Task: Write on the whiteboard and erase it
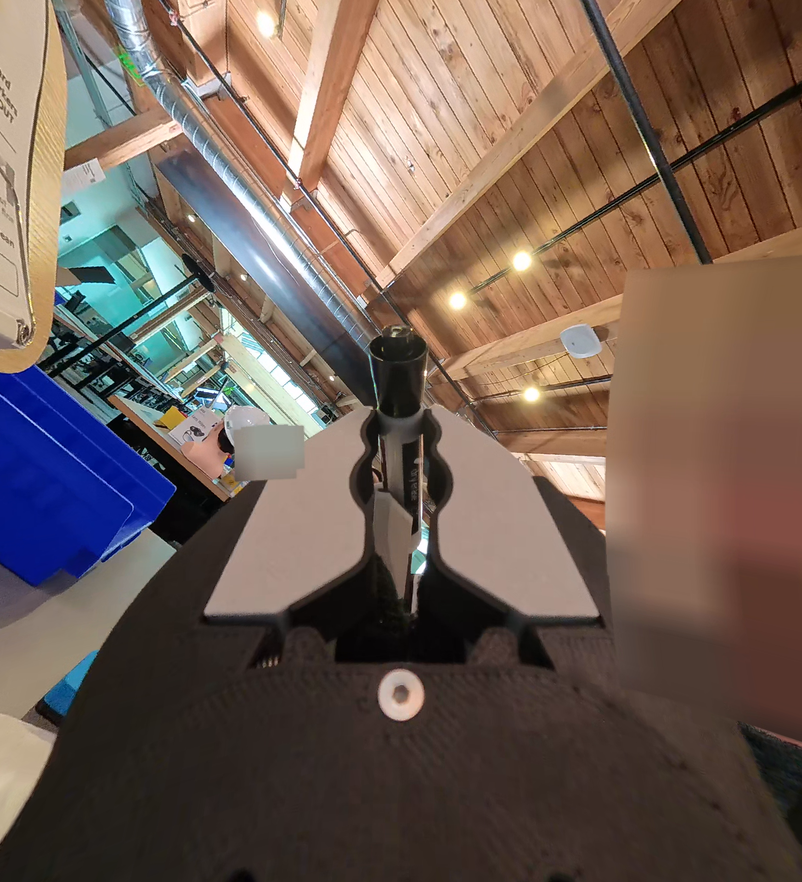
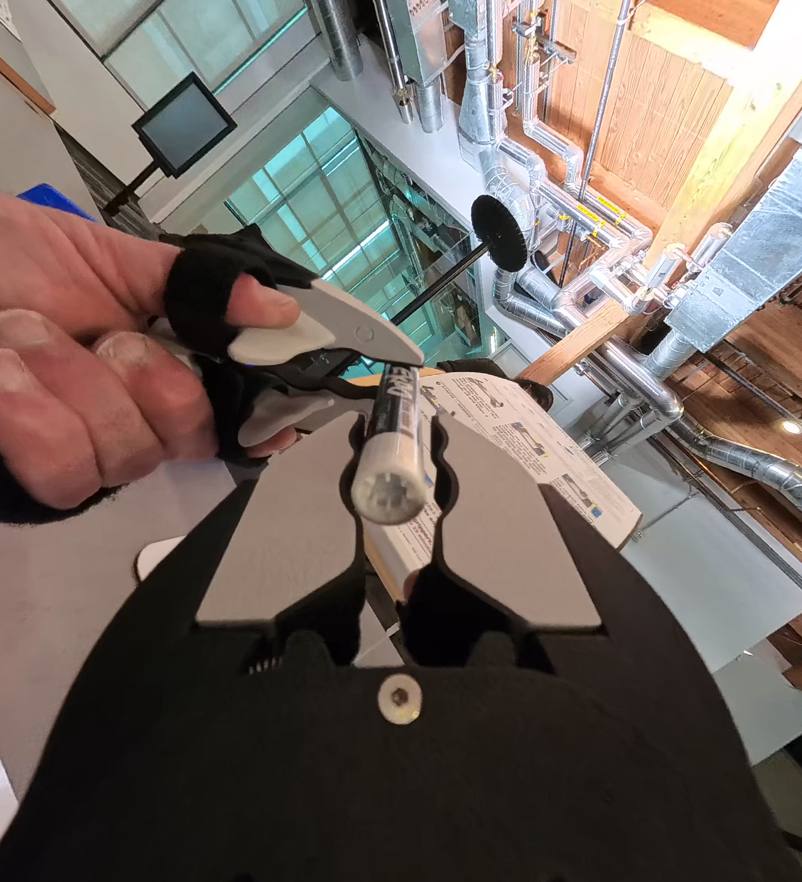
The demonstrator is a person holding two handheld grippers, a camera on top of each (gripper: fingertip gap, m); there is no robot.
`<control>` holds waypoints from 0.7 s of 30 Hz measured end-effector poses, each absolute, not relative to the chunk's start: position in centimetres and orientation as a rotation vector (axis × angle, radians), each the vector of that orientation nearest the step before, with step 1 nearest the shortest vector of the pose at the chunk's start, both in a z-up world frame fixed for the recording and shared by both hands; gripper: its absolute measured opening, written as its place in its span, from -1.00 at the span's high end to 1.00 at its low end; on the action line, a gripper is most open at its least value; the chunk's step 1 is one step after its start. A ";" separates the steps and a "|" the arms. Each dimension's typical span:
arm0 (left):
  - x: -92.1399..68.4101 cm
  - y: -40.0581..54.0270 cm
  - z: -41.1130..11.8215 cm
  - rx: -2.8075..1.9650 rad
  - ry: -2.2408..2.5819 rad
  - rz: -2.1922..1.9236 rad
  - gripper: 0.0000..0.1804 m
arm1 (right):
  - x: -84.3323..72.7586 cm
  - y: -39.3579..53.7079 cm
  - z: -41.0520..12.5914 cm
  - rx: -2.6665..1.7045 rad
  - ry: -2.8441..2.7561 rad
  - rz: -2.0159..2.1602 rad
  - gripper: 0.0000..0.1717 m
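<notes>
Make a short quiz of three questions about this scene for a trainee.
1. True or false: the left gripper has its jaws closed on the marker.
2. In the right wrist view, which end of the marker points toward the camera, between the jaws of the right gripper? A) the white end B) the black end C) neither, it lies sideways
3. What colour is the bin at the left edge of the left wrist view?

Key: 1 true; 2 A; 3 blue.

A black-and-white marker (image 2: 392, 448) between grey-and-black hand-held gripper fingers (image 2: 499, 515); a blue bin (image 1: 46, 482) beneath a brown plank ceiling (image 1: 485, 143).
</notes>
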State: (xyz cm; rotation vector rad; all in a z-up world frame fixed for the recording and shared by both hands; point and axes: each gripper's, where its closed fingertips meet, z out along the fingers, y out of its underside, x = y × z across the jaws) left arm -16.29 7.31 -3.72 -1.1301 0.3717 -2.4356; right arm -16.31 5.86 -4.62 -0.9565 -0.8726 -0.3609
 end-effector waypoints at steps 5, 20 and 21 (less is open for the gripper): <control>-15.9 7.3 -4.2 -1.142 0.363 -2.440 0.80 | -16.1 6.1 -4.8 -0.963 -0.849 -0.374 0.75; -15.8 7.4 -4.6 -1.151 0.343 -2.403 0.80 | -16.0 6.6 -5.7 -1.026 -0.866 -0.350 0.73; -15.8 7.3 -4.5 -1.148 0.346 -2.407 0.80 | -16.0 6.5 -5.7 -1.024 -0.861 -0.337 0.74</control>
